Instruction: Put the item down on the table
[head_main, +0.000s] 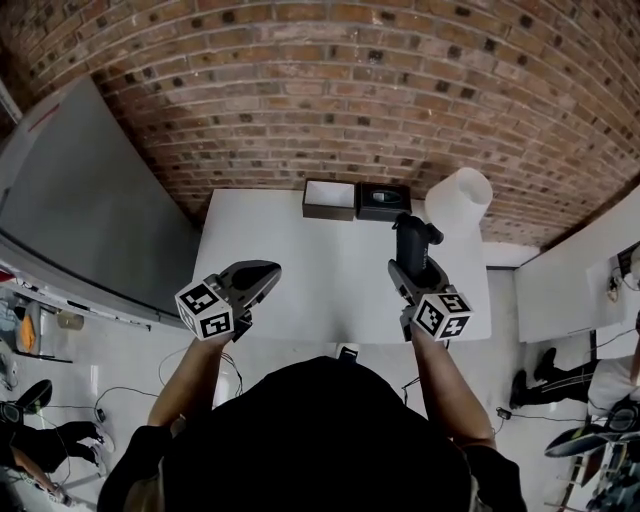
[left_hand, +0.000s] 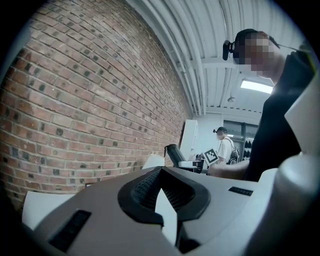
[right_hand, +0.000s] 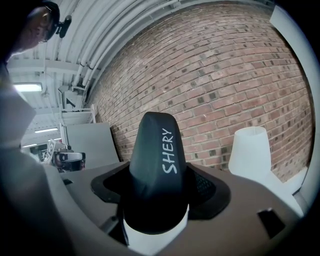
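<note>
Mottled (red-brown) brick wall (head_main: 330, 90) behind white table (head_main: 300, 270)

1. A white table (head_main: 300, 270) stands against a brick wall (head_main: 330, 90).
2. Two small open boxes sit side by side at its far edge, a white-lined box (head_main: 329, 197) and a dark-lined box (head_main: 384, 200).
3. A white lampshade (head_main: 459, 200) stands at the far right corner.

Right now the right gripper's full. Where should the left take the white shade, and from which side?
Its narrow top, from above. The shade stands upright at the table's far right corner and tapers upward, so the top is probably all the jaws can span; the base looks too wide. The left gripper is shut on nothing, so open it first.
</note>
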